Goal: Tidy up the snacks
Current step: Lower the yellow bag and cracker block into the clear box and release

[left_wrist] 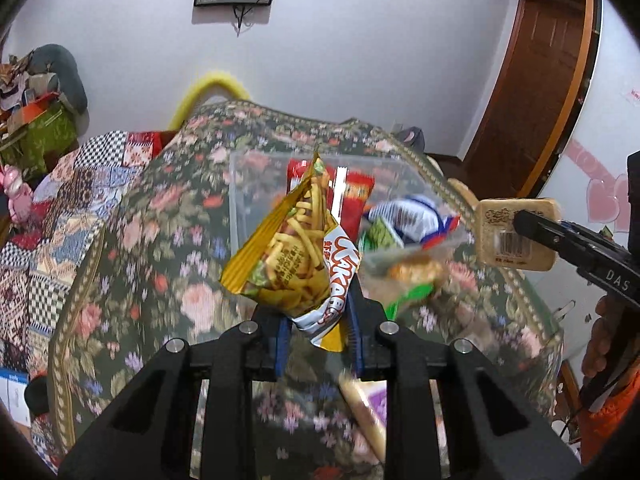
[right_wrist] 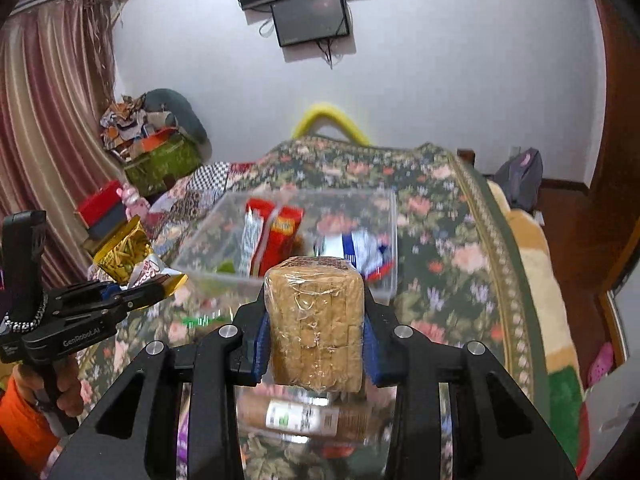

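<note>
Yellow chip bag [left_wrist: 288, 256] stands tilted upward, clamped by its bottom corner in the left hand-held gripper [left_wrist: 318, 332] above the floral table [left_wrist: 160, 216], while the right hand-held gripper [right_wrist: 316, 340] clamps an upright cracker pack [right_wrist: 316, 324] near the clear bin [right_wrist: 390, 232].

Two grippers were in view, the left gripper [left_wrist: 320, 320] and the right gripper [right_wrist: 316, 340], each holding one snack: one yellow chip bag [left_wrist: 288, 256] and one wrapped cracker pack [right_wrist: 316, 328]. One clear bin [right_wrist: 388, 248] held one red box [right_wrist: 280, 236] and one blue-and-white packet [right_wrist: 356, 252] (other contents were too blurred to count). One more cracker pack [right_wrist: 304, 416] lay below.
</note>
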`<action>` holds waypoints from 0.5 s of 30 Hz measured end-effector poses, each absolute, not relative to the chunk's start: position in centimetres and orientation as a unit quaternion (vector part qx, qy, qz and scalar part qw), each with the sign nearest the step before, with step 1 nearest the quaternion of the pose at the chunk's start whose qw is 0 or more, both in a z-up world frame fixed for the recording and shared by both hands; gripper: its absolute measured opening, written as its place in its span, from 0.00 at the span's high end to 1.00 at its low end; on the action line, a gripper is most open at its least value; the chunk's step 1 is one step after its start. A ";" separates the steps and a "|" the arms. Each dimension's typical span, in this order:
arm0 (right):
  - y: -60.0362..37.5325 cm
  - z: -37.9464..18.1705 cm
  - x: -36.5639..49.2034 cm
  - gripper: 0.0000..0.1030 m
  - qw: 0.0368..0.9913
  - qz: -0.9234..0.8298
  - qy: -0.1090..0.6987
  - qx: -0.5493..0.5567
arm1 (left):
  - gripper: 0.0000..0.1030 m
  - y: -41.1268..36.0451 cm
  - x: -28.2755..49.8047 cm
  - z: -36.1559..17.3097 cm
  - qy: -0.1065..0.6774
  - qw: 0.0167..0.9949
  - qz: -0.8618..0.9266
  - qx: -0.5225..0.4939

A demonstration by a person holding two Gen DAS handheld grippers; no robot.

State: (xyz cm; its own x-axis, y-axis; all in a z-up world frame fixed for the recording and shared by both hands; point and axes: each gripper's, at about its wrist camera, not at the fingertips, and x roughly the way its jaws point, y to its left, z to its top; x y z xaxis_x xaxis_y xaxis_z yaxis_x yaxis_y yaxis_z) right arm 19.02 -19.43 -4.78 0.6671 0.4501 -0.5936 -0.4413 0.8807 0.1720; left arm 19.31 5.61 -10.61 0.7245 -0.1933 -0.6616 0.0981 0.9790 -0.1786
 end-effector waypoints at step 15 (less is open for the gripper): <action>-14.6 -5.5 26.5 0.67 0.912 0.236 0.336 -0.005 | 0.77 5.4 26.6 -11.8 0.367 0.928 -0.051 -0.046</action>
State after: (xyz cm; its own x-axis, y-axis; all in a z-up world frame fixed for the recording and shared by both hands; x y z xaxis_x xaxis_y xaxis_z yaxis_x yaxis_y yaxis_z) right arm 26.54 -14.65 -5.45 0.6620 0.4272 -0.6158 -0.4345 0.8882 0.1490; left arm 26.60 5.39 -11.78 0.7252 -0.1285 -0.6764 0.0611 0.9906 -0.1227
